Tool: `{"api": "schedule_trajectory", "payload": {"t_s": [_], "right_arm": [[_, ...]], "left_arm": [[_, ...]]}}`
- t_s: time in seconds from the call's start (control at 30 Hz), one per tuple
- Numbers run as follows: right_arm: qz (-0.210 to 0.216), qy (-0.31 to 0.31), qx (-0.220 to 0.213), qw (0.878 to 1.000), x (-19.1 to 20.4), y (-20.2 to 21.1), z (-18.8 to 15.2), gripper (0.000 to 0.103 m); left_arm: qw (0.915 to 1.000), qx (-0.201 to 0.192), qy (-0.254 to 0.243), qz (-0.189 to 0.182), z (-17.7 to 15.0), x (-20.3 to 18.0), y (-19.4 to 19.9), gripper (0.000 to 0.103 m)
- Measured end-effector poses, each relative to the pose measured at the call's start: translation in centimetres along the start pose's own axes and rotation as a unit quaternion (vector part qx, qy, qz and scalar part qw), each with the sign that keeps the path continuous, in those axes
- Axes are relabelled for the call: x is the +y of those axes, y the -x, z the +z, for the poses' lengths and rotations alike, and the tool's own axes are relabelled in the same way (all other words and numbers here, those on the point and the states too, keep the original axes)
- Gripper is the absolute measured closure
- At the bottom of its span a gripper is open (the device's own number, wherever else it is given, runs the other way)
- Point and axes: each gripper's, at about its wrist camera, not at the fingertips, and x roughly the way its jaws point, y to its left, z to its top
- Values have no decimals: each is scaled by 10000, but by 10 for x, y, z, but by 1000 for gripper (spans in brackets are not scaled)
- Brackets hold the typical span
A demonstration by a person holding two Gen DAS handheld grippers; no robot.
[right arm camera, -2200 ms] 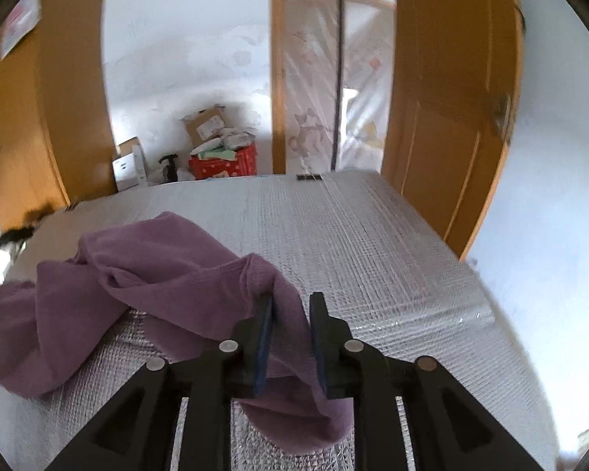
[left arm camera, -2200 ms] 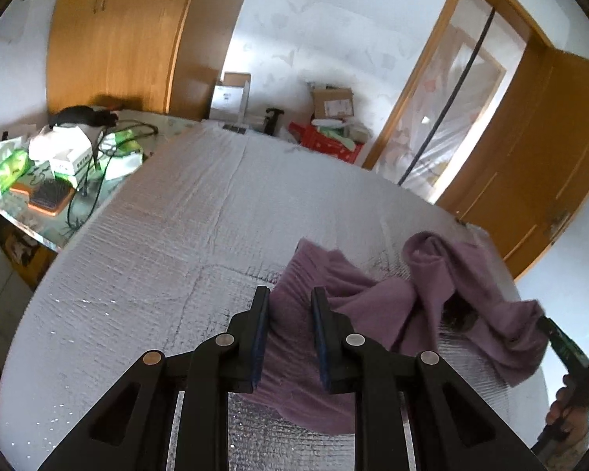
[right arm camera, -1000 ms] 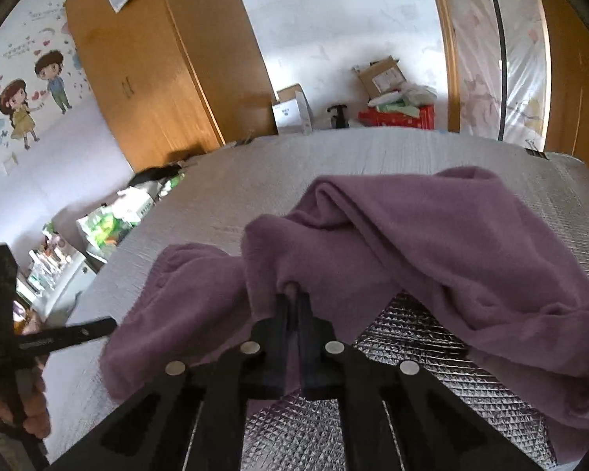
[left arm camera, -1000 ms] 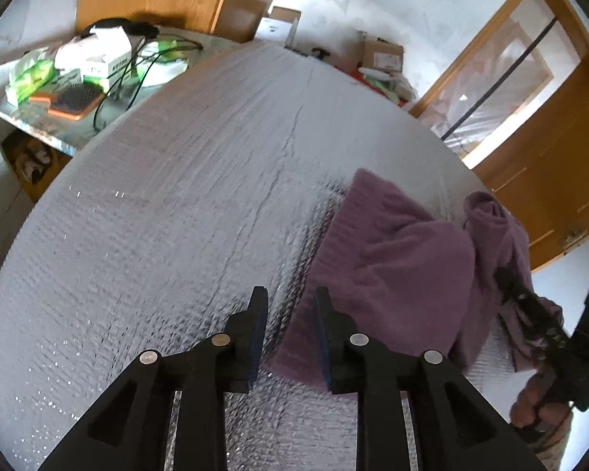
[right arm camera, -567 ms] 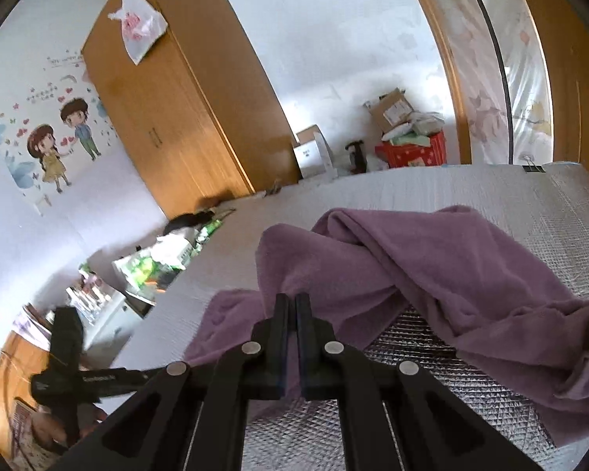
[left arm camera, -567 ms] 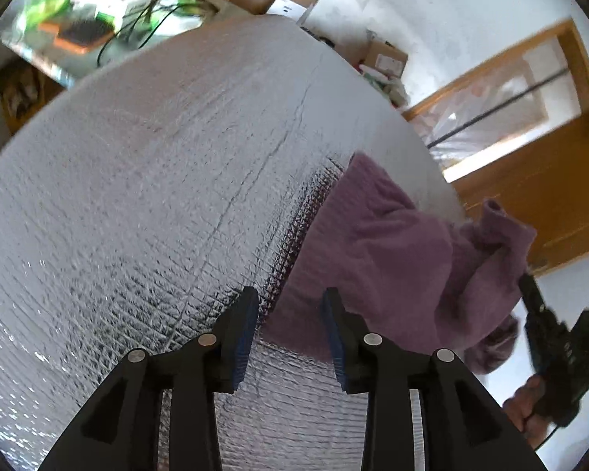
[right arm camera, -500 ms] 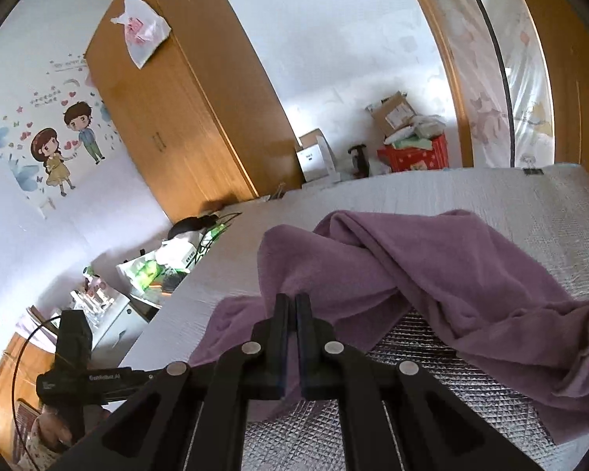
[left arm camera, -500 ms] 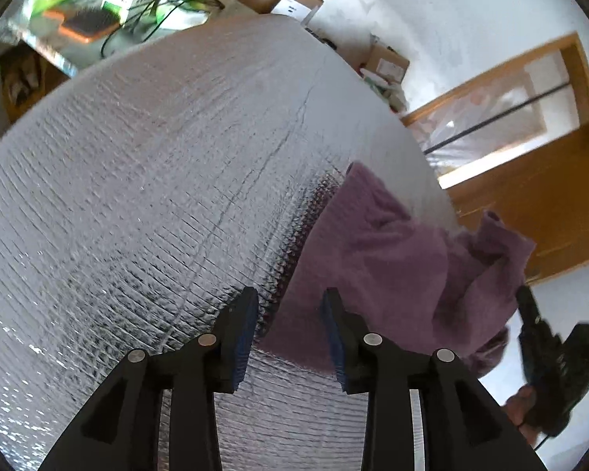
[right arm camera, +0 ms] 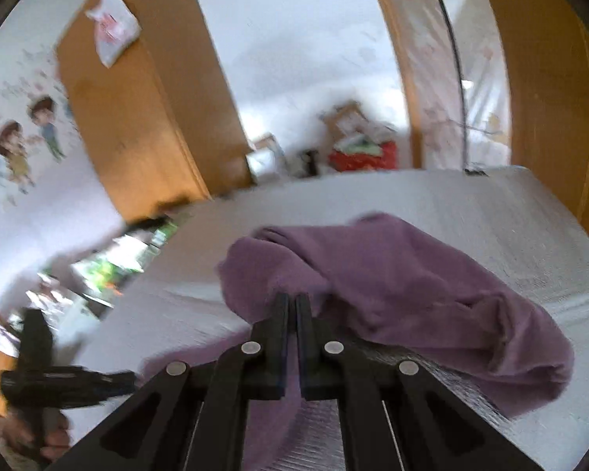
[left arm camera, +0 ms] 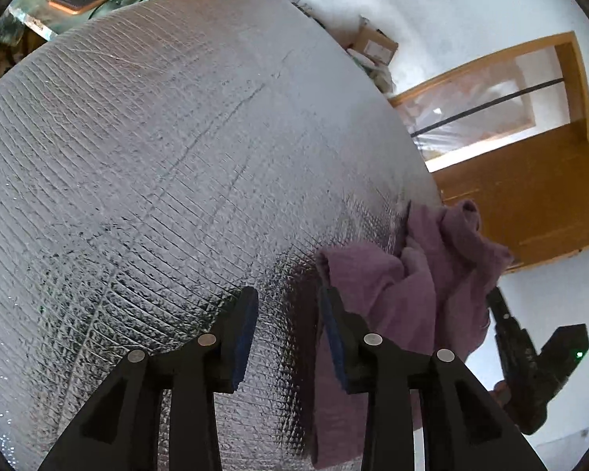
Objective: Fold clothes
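We're mid-spread: right tool (right arm camera: 291, 306) pinches the purple garment (right arm camera: 392, 274) up off the quilted bed (left arm camera: 157, 157), left tool (left arm camera: 286, 306) spread with nothing in it beside its near edge; next, grab that edge.

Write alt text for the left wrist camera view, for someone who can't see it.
The left claw hangs open above a silver quilted mat, nothing between its blue-padded fingers. A crumpled purple garment lies just right of it, its far end lifted toward the right claw at the frame's right edge. Behind are a wooden door and cardboard boxes.
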Motion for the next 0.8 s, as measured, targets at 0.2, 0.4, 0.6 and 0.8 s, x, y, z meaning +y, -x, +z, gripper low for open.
{"api": "schedule_trajectory", "payload": {"t_s": [0.2, 0.4, 0.6, 0.8], "right_arm": [[-442, -83, 435, 9980, -26, -9, -21, 99], [-167, 18, 816, 9965, -37, -13, -24, 97], [-37, 271, 4, 9996, -37, 10, 16, 79], [-45, 740, 483, 9961, -27, -42, 33, 63]], "left_arm": [[9997, -18, 104, -224, 1, -7, -2, 68], [9992, 164, -198, -299, -11, -25, -10, 68], [9987, 311, -326, -235, -16, -38, -25, 68], [9978, 415, -516, -102, -15, -54, -43, 68]]}}
